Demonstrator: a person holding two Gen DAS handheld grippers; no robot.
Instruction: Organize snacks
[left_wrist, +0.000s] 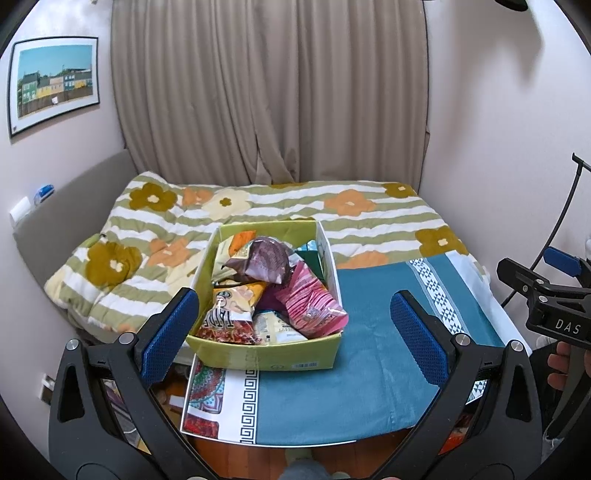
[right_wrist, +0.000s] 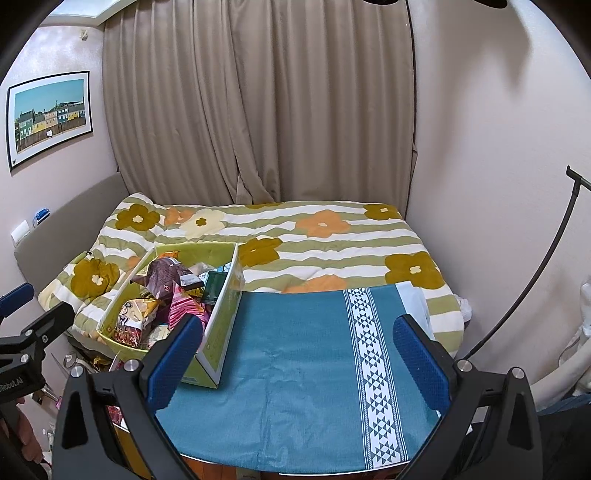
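Snack packets (left_wrist: 280, 291) lie heaped in a green cardboard box (left_wrist: 264, 356) at the left of a teal cloth (right_wrist: 295, 369) covering the table, with none on the cloth itself. Both the left claw (left_wrist: 295, 332) and right claw (right_wrist: 299, 354) hang above with fingers apart, holding nothing. The scene fits either snacks awaiting sorting or a box just filled. Behind, a flowered quilt (right_wrist: 332, 240) covers a bed, apparently before drawn beige curtains (left_wrist: 269, 92).

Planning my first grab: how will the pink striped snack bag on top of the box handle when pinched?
The pink striped snack bag looks crinkly and puffed, so probably light and floppy. It overhangs the green box rim, so it may slide off if nudged.
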